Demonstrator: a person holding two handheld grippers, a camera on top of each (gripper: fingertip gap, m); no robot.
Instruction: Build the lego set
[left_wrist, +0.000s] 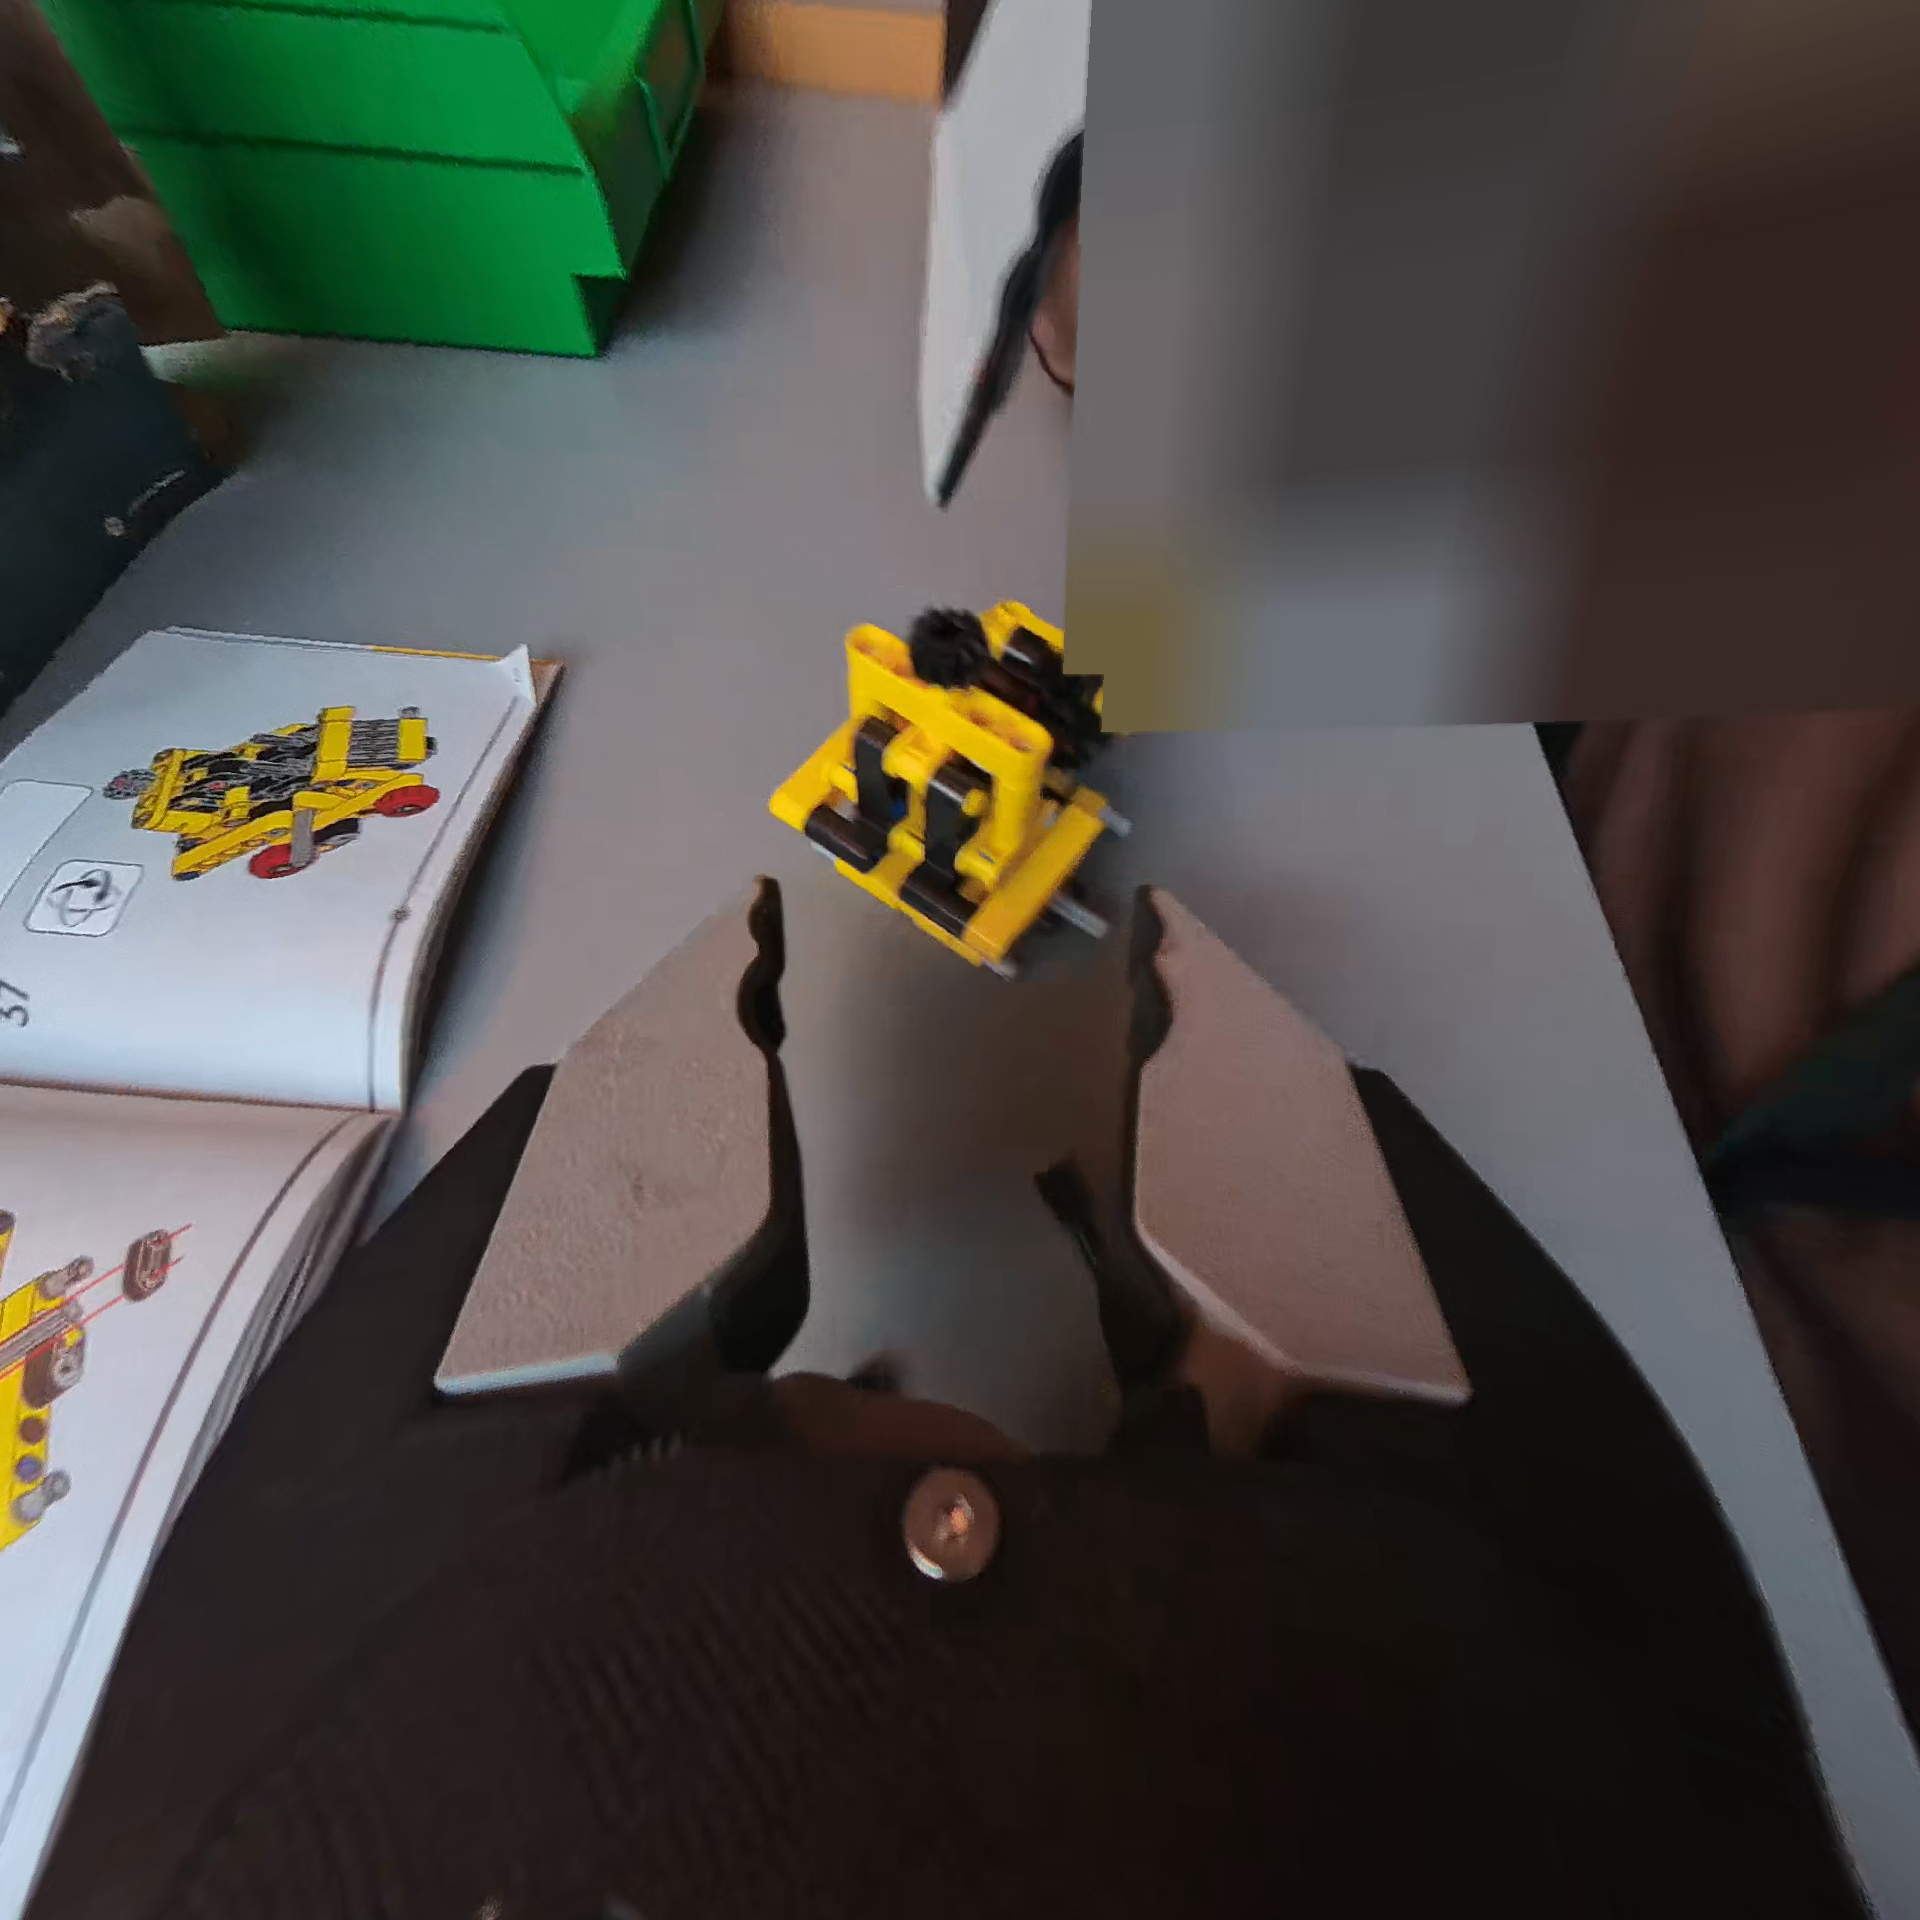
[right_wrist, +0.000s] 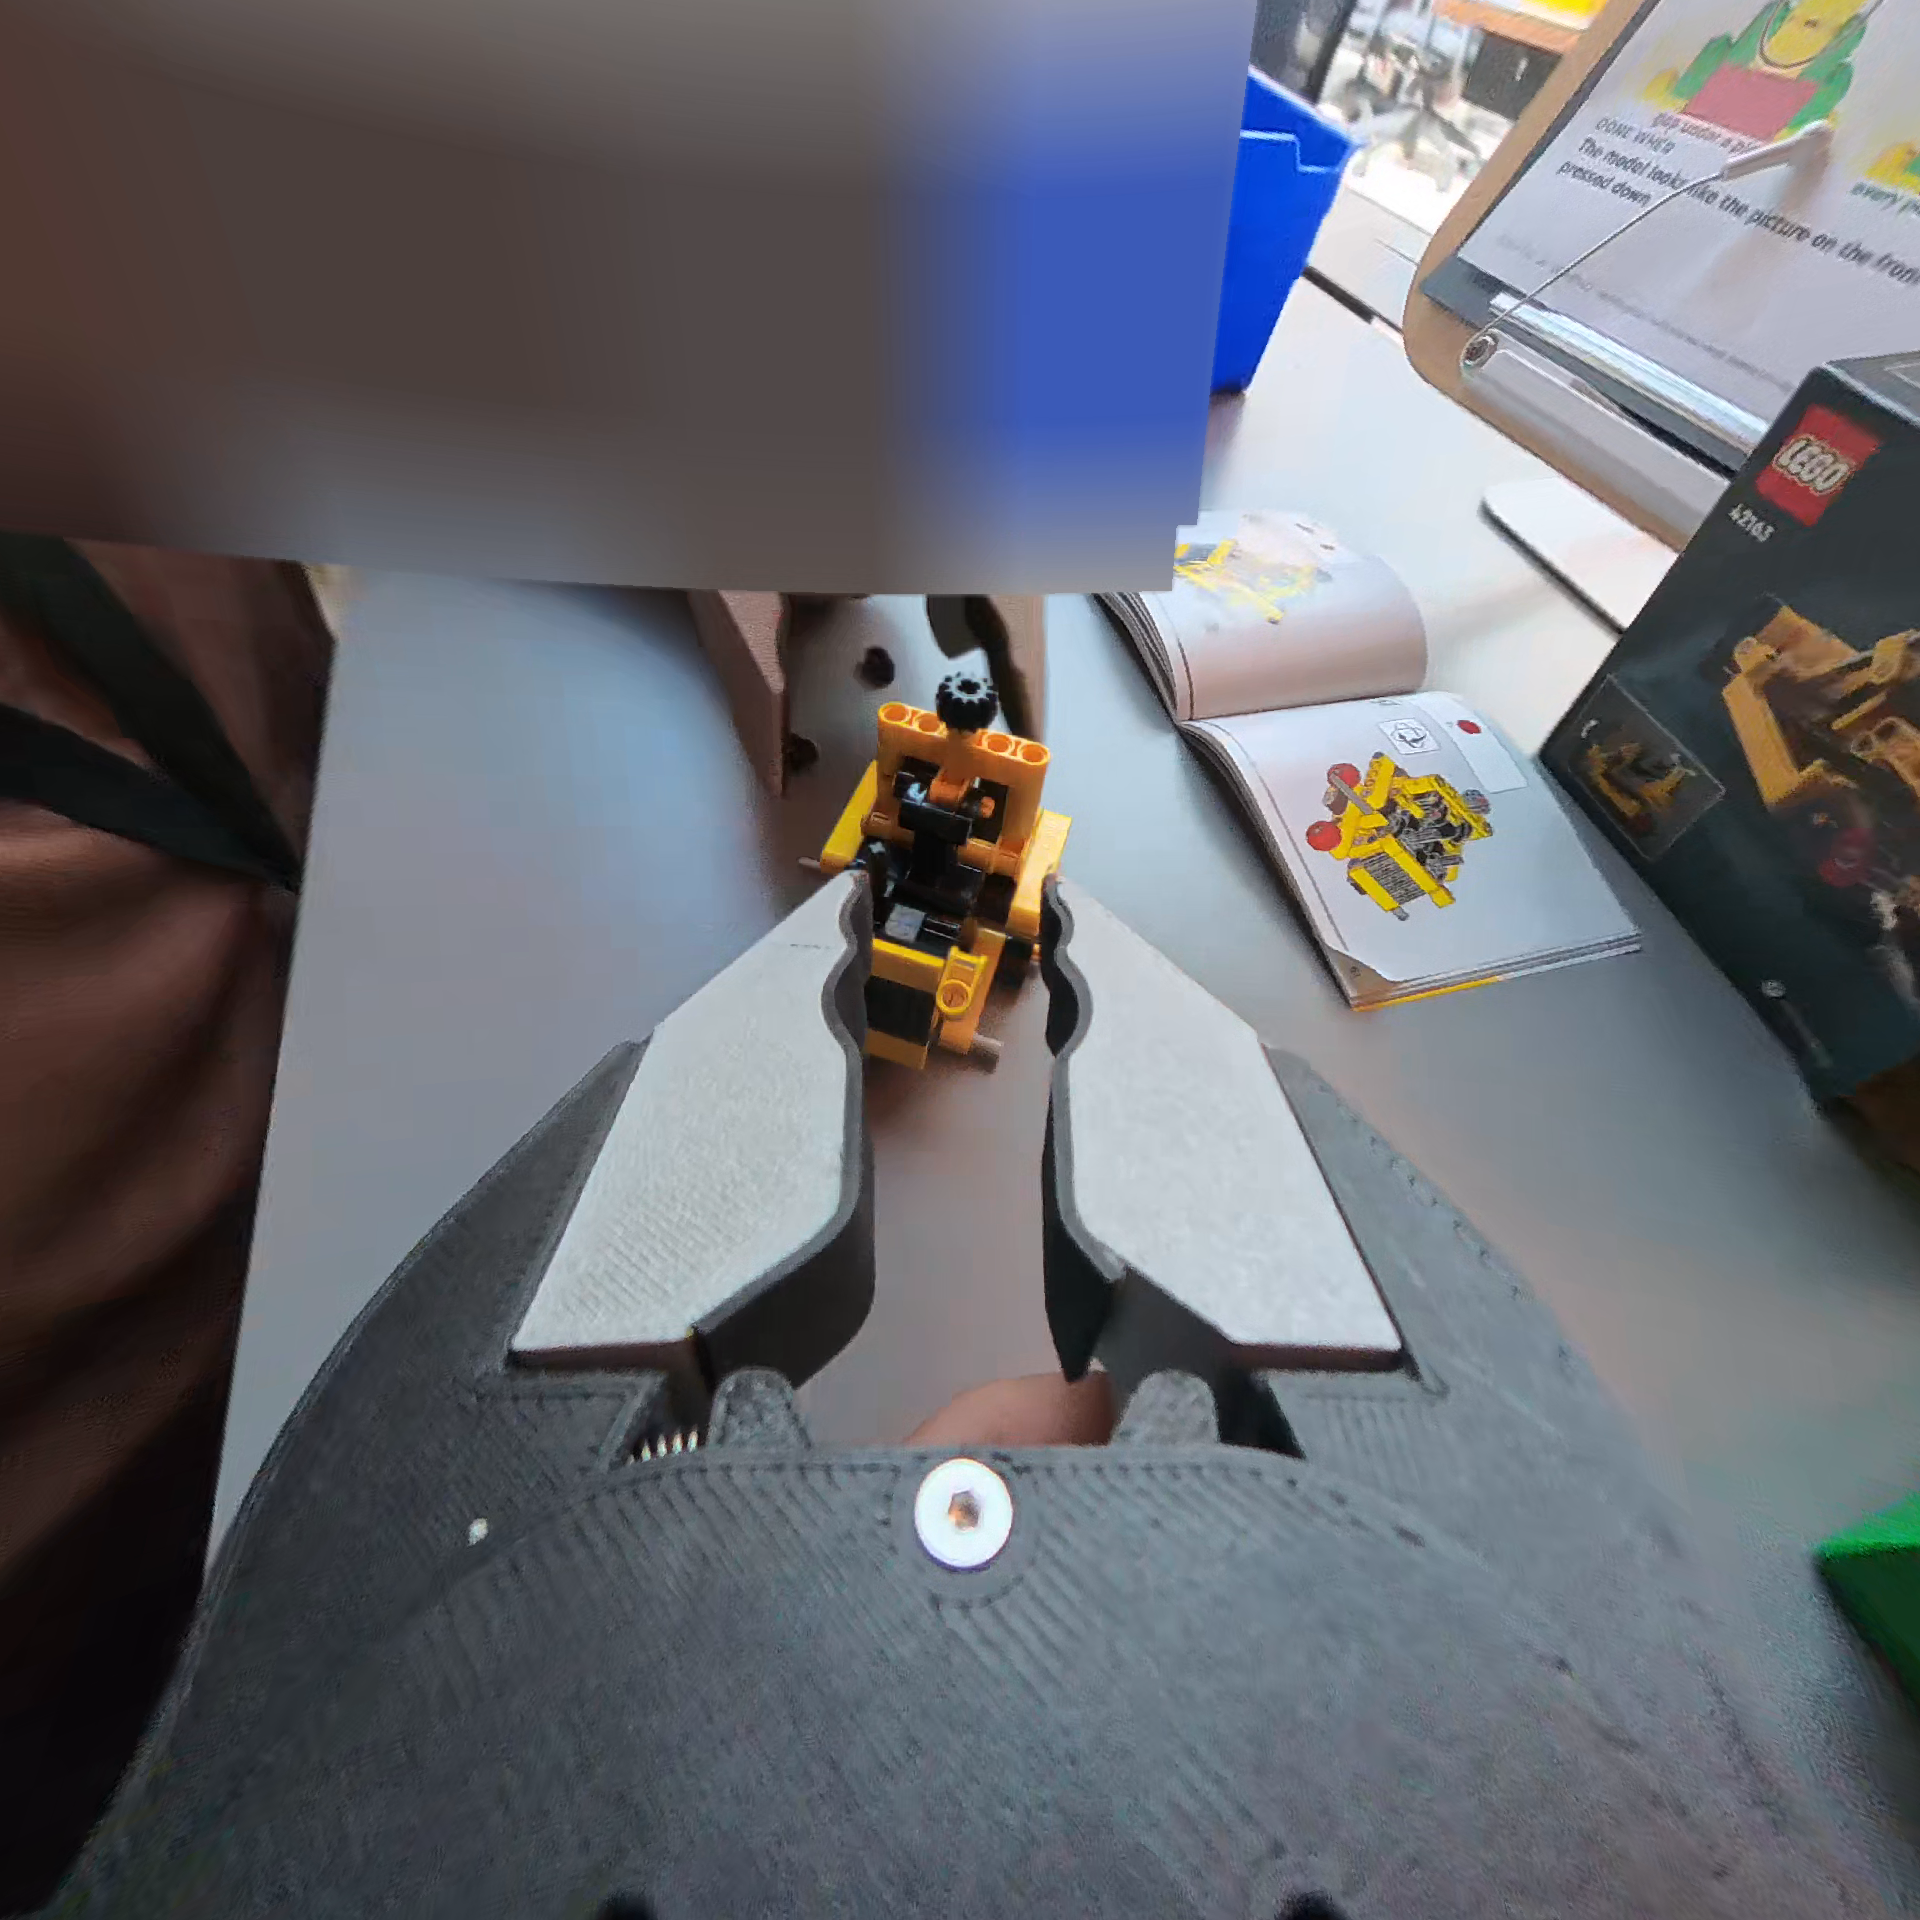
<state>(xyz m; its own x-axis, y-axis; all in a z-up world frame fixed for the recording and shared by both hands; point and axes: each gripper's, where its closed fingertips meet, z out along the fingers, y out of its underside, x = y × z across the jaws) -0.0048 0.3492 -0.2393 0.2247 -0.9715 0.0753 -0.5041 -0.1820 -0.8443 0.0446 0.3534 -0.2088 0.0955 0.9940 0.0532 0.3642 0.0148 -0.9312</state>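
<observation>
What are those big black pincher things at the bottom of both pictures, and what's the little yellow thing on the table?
Those are grabbing tools that a person holds, one in each hand, like big tweezers. Each has a small camera looking along its two fingers, so one picture comes from the left tool and one from the right tool. The yellow thing is a half-built lego model with a black gear on top. The right tool seems to pinch it by its sides; the left tool is open and holds nothing. On the grey table lie an open instruction booklet and the dark lego box. The smeared patches just hide a person.
</observation>
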